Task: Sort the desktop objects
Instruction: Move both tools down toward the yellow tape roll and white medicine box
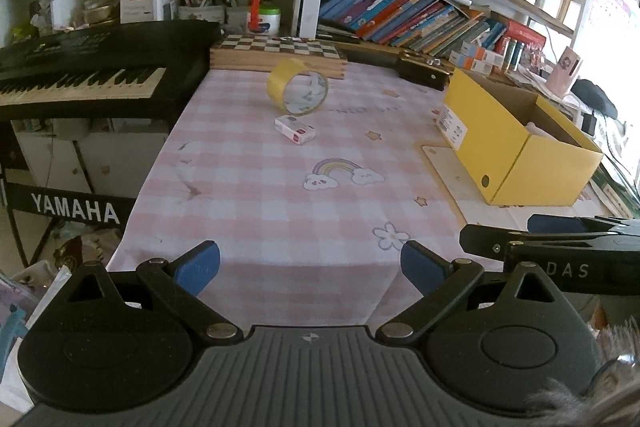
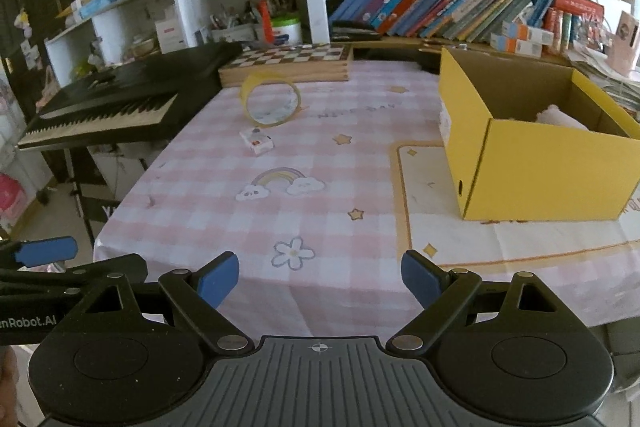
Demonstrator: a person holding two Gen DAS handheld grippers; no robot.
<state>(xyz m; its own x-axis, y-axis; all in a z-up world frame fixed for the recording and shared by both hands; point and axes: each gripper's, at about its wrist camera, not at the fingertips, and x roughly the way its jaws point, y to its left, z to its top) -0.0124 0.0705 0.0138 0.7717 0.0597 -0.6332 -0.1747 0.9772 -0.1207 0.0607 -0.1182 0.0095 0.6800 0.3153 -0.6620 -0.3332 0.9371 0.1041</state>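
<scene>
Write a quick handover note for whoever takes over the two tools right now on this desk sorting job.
Left tool: open, empty, at the near table edge.
Right tool: open, empty, beside the left one, same edge.
Roll of yellow tape: standing on its edge on the far part of the checked tablecloth, in front of the chessboard.
Small white box: lying flat just in front of the tape.
Yellow box: open, on the right; something pale already lies inside, unclear what.
Done: nothing certain beyond that pale item.
Left: probably the tape and the small white box go into the yellow box.
</scene>
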